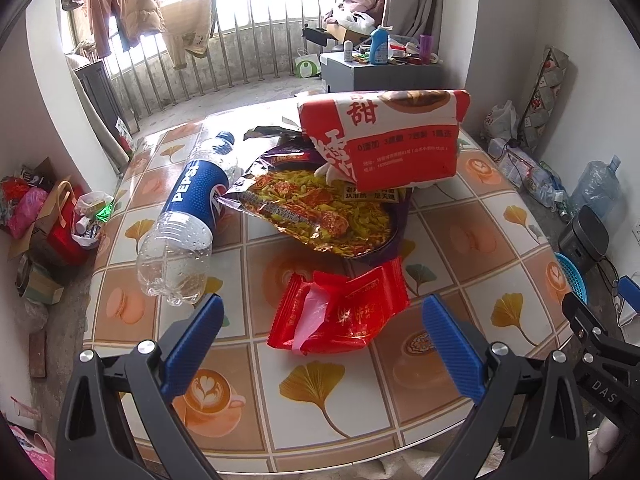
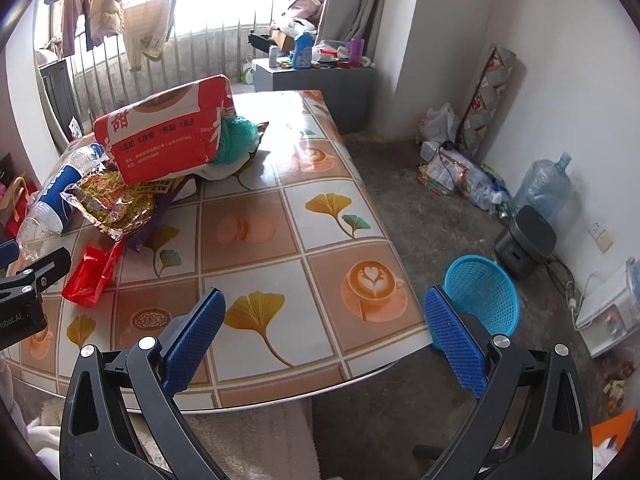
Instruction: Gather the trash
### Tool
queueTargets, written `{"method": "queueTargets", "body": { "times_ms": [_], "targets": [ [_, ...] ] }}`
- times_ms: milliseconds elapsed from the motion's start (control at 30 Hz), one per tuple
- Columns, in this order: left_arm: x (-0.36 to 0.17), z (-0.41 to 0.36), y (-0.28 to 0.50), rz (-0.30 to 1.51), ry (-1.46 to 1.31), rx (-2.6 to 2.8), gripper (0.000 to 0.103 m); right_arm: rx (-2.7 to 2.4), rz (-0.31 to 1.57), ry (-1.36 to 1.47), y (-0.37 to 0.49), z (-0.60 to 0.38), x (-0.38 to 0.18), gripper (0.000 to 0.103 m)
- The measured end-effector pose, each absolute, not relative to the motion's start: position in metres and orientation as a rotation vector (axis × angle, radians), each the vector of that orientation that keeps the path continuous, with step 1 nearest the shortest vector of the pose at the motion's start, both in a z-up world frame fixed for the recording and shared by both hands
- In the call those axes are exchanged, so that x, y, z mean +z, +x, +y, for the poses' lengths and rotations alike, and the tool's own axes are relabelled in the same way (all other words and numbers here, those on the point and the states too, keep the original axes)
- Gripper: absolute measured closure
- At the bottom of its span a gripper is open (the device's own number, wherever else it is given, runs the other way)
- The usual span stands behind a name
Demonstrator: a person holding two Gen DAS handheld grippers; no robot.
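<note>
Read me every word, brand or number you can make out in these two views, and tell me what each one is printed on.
"PEPSI": blue label of the plastic bottle lying on the table.
"甜": large character on the red and white paper bag; the smaller lines beneath are too blurred to read.
"DAS": right gripper's black frame, seen from the left wrist.
"robot.AI", partly cut off: left gripper's frame.
Red wrapper and yellow snack bag: print unreadable.

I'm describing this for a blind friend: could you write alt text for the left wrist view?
The open left gripper, with blue fingers, hovers over a tiled-pattern table just short of a red wrapper. Behind it lie an empty Pepsi bottle, a yellow snack bag and a red paper bag.
</note>
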State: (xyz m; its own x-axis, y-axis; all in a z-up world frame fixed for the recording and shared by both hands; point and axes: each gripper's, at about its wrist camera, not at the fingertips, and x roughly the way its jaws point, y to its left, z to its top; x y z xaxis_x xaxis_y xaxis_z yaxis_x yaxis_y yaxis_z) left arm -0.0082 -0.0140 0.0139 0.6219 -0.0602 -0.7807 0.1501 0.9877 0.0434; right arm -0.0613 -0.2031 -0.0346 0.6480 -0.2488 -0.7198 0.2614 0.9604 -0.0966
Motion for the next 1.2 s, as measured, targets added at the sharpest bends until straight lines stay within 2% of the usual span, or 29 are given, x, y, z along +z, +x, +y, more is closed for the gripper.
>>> {"method": "queueTargets", "body": {
  "times_ms": [1200],
  "targets": [
    [0.013,-0.014,-0.006,0.883,0.097,-0.124,0.006,-0.346,0.812,0.032,-0.067,-0.221,-0.028,0.008]
  ]
}}
